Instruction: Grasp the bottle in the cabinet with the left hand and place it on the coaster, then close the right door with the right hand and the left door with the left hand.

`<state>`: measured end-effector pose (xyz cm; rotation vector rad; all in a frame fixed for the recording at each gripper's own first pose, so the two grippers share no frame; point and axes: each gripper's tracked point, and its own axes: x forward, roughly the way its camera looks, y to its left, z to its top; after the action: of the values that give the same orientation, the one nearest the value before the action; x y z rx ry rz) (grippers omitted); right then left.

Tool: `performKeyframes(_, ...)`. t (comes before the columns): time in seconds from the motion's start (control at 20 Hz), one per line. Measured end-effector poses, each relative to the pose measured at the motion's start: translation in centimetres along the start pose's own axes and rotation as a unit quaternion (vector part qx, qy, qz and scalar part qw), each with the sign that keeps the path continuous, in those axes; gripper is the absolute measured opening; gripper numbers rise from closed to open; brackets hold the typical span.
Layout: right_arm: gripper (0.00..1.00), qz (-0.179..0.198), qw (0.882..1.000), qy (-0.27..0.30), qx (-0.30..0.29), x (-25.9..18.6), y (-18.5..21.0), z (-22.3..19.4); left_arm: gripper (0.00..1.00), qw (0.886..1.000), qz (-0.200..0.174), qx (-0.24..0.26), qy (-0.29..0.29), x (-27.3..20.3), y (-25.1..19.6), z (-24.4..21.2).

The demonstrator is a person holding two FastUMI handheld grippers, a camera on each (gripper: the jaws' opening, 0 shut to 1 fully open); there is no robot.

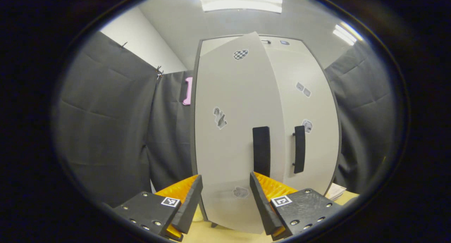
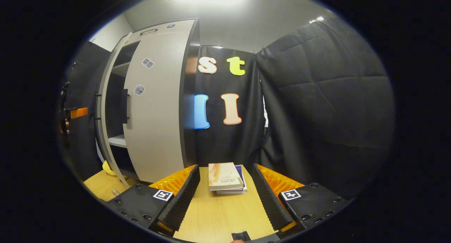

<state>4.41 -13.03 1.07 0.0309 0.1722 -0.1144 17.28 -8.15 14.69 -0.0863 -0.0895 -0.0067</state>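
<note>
- In the left gripper view, the left gripper (image 1: 225, 200) is seen nearest, its jaws spread wide with nothing held between them.
- Just beyond, the left door (image 1: 232, 137) of the cabinet (image 2: 188, 95) stands upright, its long axis vertical, swung partly ajar with its free edge overlapping the right door (image 1: 303, 105).
- A tall dark handle (image 1: 261, 151) runs vertically on the left door; a matching handle (image 1: 299, 149) sits on the right door.
- In the right gripper view, the right gripper (image 2: 225, 197) is held over the tabletop (image 2: 218, 215), jaws wide apart and empty.
- Farther off, stacked books (image 2: 225, 178) lie on the tabletop, right of the cabinet.
- The bottle's place cannot be told.
</note>
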Motion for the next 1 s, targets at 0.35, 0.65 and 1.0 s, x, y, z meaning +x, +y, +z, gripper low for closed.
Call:
performKeyframes(0.35,0.92,0.056,0.998,-0.025,0.0,-1.9,2.8,2.0,0.79,1.0,0.017,0.008,0.015,-8.7,2.6,-0.3)
performKeyframes(0.65,0.92,0.066,0.997,-0.029,0.015,-5.9,5.8,2.5,0.78,0.999,0.021,-0.006,0.04,-14.3,7.1,-1.5)
performKeyframes(1.0,0.95,0.066,0.997,-0.037,0.024,-10.5,7.9,3.0,0.79,0.999,0.003,0.005,0.045,-19.6,9.7,-2.1)
